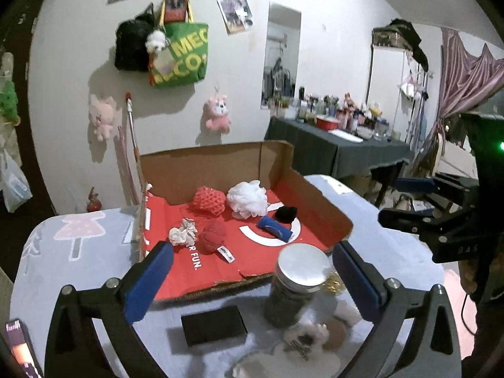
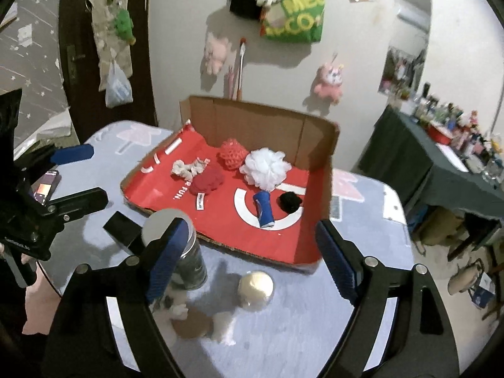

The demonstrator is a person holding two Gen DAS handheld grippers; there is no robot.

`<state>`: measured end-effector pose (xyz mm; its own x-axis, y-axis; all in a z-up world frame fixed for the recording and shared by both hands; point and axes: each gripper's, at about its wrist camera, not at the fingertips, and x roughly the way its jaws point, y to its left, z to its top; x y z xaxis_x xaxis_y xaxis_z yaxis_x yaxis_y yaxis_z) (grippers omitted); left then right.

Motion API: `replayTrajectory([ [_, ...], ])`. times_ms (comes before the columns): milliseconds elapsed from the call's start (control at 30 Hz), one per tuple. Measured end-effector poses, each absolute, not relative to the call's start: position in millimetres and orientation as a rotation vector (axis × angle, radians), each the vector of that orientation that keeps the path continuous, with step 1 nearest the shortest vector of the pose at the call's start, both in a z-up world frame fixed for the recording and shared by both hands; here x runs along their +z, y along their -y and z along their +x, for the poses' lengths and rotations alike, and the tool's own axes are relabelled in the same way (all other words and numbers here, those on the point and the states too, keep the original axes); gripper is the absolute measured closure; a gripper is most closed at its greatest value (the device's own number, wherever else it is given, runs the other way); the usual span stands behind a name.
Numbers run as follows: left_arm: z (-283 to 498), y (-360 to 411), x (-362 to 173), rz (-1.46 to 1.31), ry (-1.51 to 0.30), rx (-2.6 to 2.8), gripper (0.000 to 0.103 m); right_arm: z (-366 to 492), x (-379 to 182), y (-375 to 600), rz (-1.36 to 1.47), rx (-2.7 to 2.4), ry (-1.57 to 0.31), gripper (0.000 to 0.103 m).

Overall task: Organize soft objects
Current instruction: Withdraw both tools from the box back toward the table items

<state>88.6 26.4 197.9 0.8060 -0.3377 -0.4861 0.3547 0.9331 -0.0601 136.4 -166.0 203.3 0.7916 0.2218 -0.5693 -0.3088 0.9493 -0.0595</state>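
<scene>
Both grippers hung over the table's near edge with jaws spread wide and nothing between them: the left gripper [image 1: 252, 277] and the right gripper [image 2: 249, 258]. The cardboard box [image 2: 315, 245] sat toward the table's far edge, holding a white pouf [image 2: 266, 167], red yarn ball [image 2: 206, 181], blue roll [image 2: 264, 208] and black puff [image 2: 289, 202].

Your left gripper [image 1: 252, 278] has its jaws spread wide apart, and nothing is between the blue pads [image 1: 148, 283]. It is held above the tabletop and tilted a little downward. Your right gripper [image 2: 249, 260] is the same: jaws wide apart, blue pads [image 2: 165, 260] holding nothing, pointing forward and down. The two grippers are side by side and well apart; each one is seen at the edge of the other's view.
</scene>
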Motion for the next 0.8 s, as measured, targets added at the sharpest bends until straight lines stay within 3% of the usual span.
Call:
replayTrajectory([
  [300, 27.5, -26.6, 184.2, -0.007, -0.429, -0.353, 0.0, 67.7, 183.5, 171.2, -0.12, 0.222, -0.442, 0.012],
  [800, 5.8, -14.2, 90.5, -0.01, -0.509, -0.255, 0.0, 58.4, 86.9, 179.2, -0.019, 0.166, -0.493, 0.012],
])
